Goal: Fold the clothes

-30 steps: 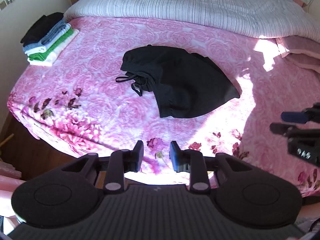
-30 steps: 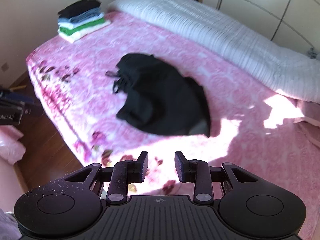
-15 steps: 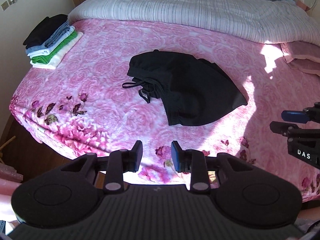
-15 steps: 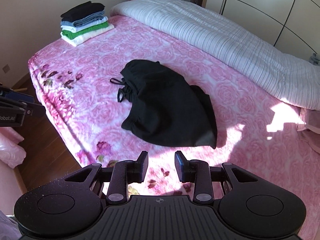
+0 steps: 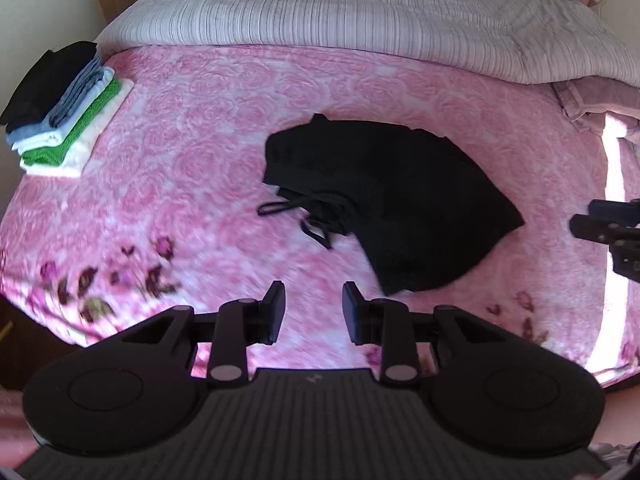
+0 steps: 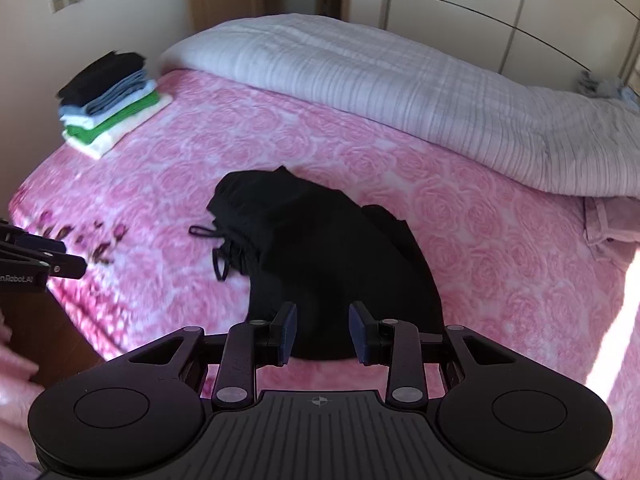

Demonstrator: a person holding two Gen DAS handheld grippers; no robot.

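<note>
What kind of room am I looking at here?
Most likely a bedroom: a bed with a pink rose-patterned blanket, a striped quilt bunched along its far side, and wardrobe doors behind.

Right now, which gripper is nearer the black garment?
Right. The right gripper hangs at the black garment's near edge, jaws open and empty. The left gripper is over bare pink blanket, short of its drawstring end, also open.

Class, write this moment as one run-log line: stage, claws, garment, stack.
stage: approach | left claw: open, empty | right claw: open, empty | shorts: crumpled on bed, untouched | stack: folded, far corner
</note>
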